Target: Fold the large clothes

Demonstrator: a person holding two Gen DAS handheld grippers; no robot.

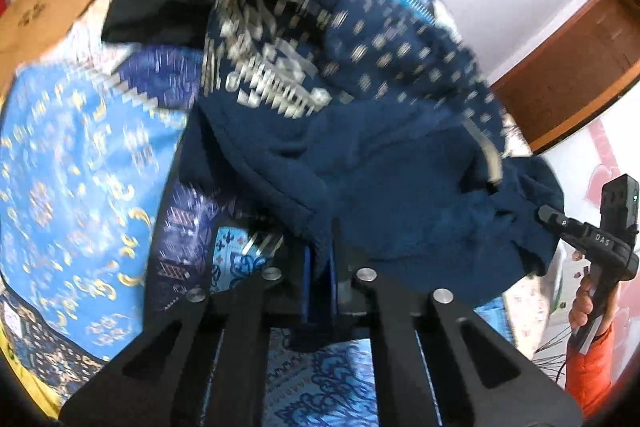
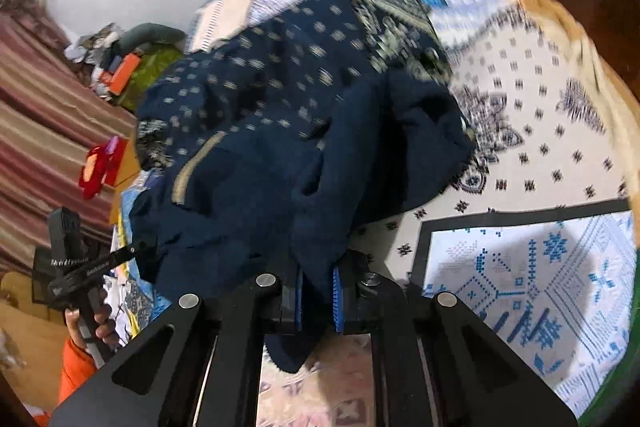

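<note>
- Left gripper: blue-padded jaws clamped on the hem of a dark navy garment with pale woven motifs.
- Right gripper: jaws likewise clamped on its edge.
- Garment hangs bunched between both grippers, above a blue-and-white patterned bedspread.

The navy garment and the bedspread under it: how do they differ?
The navy garment is dark with small pale dots; the bedspread is cream with dark motifs. The garment hangs bunched, pinched by both the left gripper and the right gripper; the bedspread lies flat. Both are patterned cloth.
</note>
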